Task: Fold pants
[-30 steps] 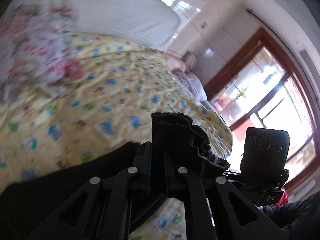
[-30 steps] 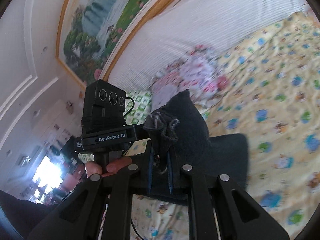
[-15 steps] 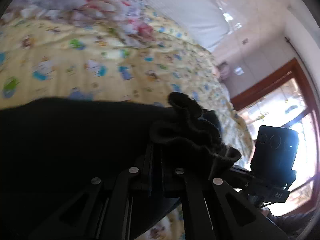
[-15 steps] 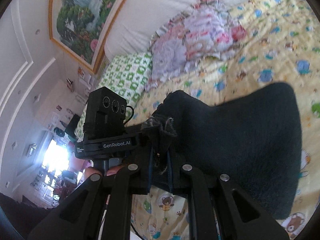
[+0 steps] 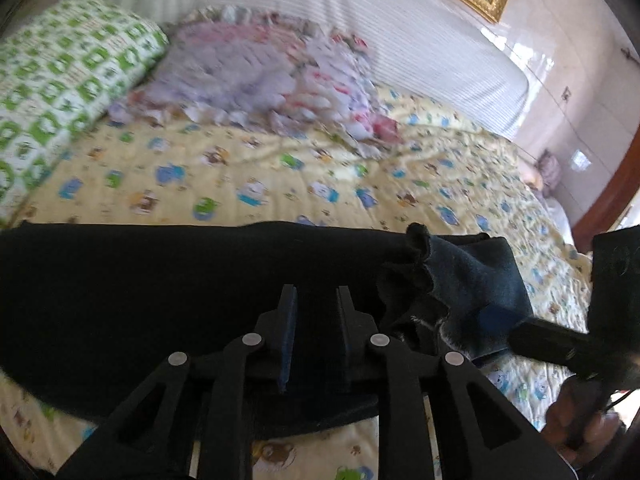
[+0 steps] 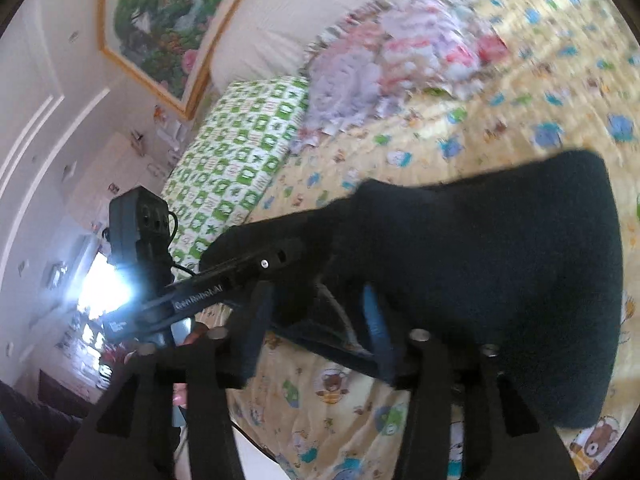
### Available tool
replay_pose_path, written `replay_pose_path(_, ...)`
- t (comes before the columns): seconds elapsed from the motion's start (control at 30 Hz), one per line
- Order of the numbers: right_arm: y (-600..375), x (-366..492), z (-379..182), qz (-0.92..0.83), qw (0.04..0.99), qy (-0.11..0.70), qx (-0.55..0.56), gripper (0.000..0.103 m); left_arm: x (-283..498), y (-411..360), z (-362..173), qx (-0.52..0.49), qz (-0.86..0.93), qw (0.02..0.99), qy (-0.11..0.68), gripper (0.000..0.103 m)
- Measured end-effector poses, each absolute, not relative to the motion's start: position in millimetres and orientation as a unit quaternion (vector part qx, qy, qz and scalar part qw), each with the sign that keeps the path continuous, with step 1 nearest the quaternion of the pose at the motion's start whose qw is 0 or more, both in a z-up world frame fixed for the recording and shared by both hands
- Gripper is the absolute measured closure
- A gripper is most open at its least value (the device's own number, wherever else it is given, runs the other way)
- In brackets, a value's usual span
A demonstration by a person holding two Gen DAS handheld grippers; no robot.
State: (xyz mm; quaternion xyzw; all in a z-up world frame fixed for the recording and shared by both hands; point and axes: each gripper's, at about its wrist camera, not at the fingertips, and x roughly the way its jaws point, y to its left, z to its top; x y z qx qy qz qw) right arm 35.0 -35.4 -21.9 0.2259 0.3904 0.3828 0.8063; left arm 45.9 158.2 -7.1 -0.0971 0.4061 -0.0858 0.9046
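Note:
The black pants (image 5: 160,280) lie doubled over in a wide band across the yellow quilt (image 5: 280,184). Their bunched edge (image 5: 416,276) rests just right of my left gripper (image 5: 316,300). Its jaws are opening by a narrow gap, and the pads press on nothing; dark cloth lies under them. In the right wrist view the pants (image 6: 500,260) spread to the right. My right gripper (image 6: 316,316) hangs over their near corner with its jaws opening wide. Cloth shows behind the gap but is not pinched.
A green-patterned pillow (image 5: 60,80) and a crumpled floral blanket (image 5: 260,72) lie at the head of the bed, against a white headboard (image 5: 400,32). The other tool's camera block (image 5: 616,276) and a hand (image 5: 572,428) sit at the right. A framed painting (image 6: 160,20) hangs above.
Both grippers came down toward the quilt carrying the bunched edge of the pants. Their jaws have parted and the edge has dropped free. The pants now lie across the bed.

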Motion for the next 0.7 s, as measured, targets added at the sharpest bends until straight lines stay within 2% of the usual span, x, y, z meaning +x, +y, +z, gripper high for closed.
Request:
replay_pose_path(0.23, -43.9, 34.0, 2.3, 0.385, 0.817, 0.361, 0.231, 0.051, 21.5, 175.4, 6.4, -0.090, -0.032, 0.923, 0.372, 0.083)
replay_pose_path(0.47, -44.1, 43.4, -1.0, 0.371, 0.820, 0.367, 0.235, 0.051, -0.4, 191.0, 15.5, -0.093, 0.010, 0.936, 0.340, 0.083)
replay_pose_path(0.7, -46.1, 48.4, -4.0, 0.361, 0.819, 0.371, 0.247, 0.051, -15.7, 202.8, 20.5, -0.092, 0.041, 0.941, 0.322, 0.073)
